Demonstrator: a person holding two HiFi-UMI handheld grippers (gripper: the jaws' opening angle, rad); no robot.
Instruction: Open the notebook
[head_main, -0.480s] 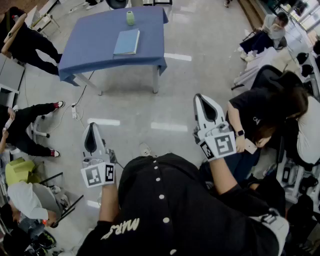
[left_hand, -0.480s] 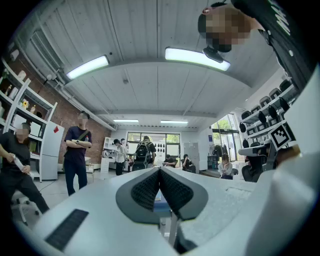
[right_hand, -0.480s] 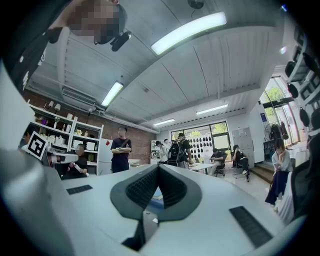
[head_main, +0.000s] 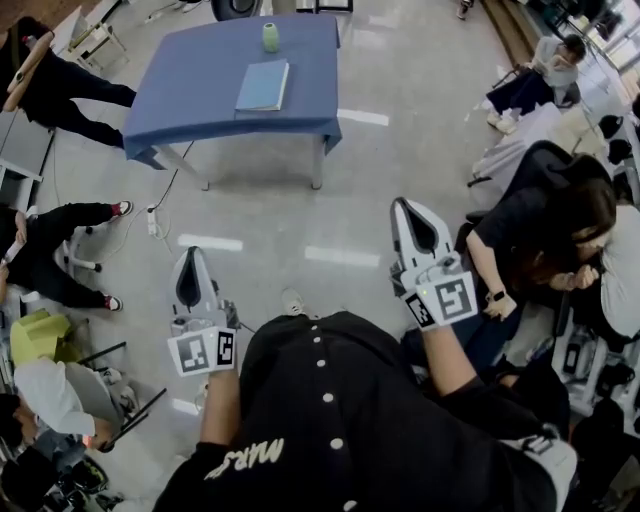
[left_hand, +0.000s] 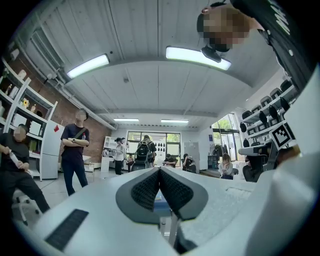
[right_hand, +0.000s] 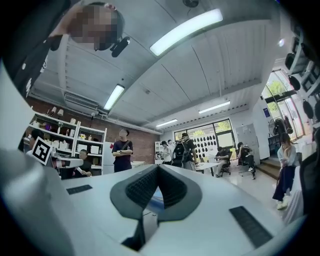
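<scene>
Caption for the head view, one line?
Left gripper and right gripper, both shut, empty, short of the table bearing the closed notebook.

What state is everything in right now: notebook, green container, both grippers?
notebook: closed, lying flat on the blue table.
green container: upright, beyond the notebook, apart from it.
left gripper: jaws together, empty, well short of the table.
right gripper: jaws together, empty, well short of the table.
</scene>
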